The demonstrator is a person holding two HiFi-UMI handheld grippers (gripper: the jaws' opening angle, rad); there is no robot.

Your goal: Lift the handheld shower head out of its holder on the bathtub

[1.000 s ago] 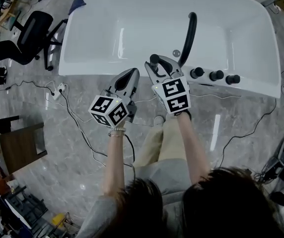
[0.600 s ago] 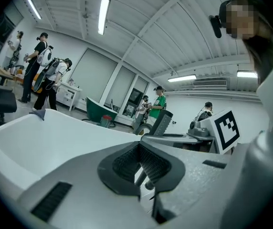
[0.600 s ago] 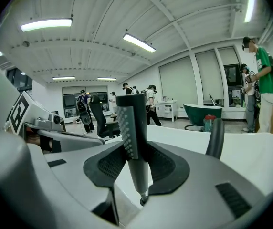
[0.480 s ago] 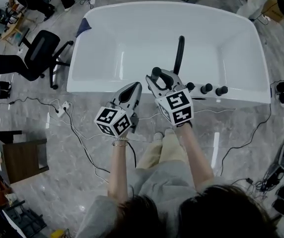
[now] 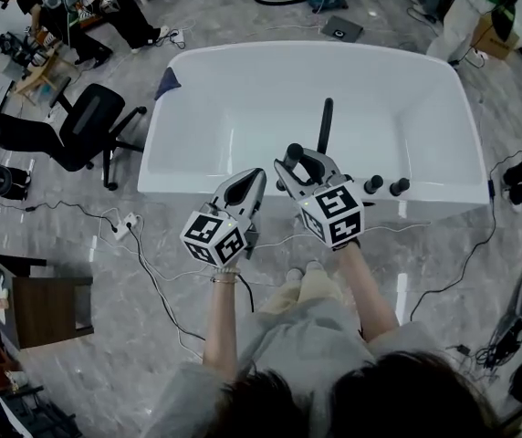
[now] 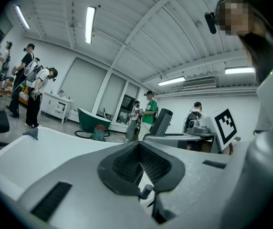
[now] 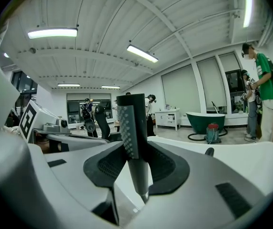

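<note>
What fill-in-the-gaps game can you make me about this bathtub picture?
The right gripper is shut on the slim handheld shower head, whose colour is ___.
The left gripper has shut jaws that hold ___.
The big glossy bathtub is coloured ___.
In the head view, the black wheeled office chair stands on the bathtub's ___ side.
Missing words: black, nothing, white, left.

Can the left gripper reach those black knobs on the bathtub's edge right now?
Probably not straight away. The right gripper, shut on the shower head, sits between the left gripper and the knobs. The left one would likely have to cross over that arm or go around it.
</note>
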